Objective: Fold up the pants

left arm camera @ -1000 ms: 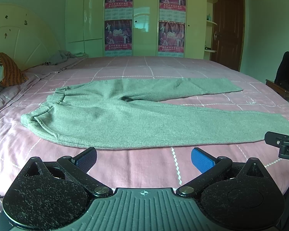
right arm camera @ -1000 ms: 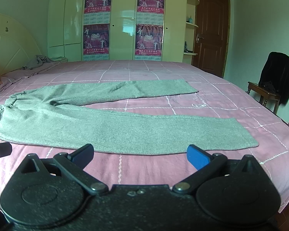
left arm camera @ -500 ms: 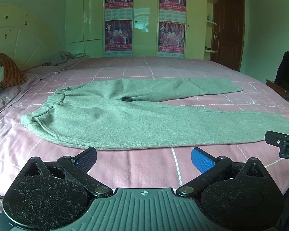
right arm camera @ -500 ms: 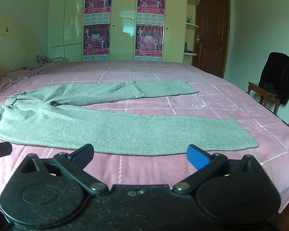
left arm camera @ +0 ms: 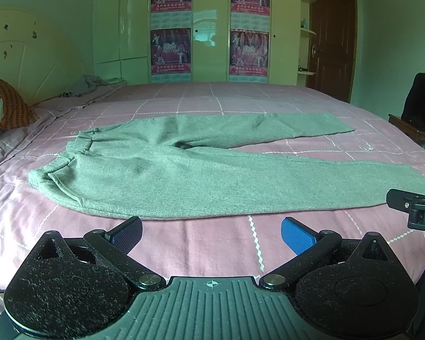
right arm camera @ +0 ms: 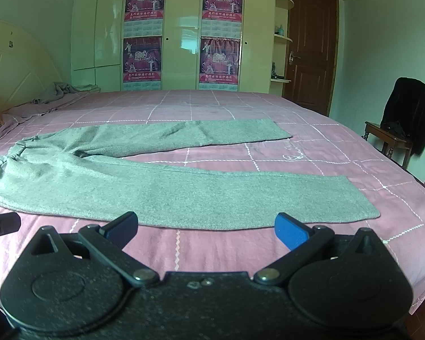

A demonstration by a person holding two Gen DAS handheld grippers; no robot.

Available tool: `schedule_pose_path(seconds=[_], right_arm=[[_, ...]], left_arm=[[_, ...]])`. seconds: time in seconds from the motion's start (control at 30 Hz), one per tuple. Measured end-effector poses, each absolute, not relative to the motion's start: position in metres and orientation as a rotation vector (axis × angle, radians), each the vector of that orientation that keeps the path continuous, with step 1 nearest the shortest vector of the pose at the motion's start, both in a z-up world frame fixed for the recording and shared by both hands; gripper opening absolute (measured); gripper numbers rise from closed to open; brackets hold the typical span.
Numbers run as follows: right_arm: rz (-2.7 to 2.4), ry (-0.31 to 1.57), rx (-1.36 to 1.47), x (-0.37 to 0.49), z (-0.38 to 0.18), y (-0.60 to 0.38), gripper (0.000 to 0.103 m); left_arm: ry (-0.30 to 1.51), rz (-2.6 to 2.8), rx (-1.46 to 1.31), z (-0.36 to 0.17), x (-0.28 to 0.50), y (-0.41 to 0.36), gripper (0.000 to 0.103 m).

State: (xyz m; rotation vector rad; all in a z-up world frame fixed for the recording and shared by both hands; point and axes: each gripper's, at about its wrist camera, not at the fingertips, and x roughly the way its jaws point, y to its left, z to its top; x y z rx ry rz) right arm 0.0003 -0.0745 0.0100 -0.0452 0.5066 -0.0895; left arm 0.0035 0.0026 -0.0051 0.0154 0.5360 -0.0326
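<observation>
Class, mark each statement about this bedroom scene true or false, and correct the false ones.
1. The grey fleece pants lie spread flat on the pink checked bedspread. True.
2. The left gripper is clamped on a trouser leg. False: it is open, short of the cloth.
3. The right gripper is open. True.
4. The pants are already folded in half. False: both legs lie apart, unfolded.
</observation>
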Motion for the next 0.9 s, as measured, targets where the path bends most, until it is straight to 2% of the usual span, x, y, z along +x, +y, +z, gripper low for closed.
schedule_pose_path(seconds=[0.9], right_arm=[[-0.085,0.517,-0.045,0.0008,0.0129,-0.0752,0.103]], left_arm=[[0.559,-0.040,0.026,-0.0047,0.0060,0.0028,0.103]])
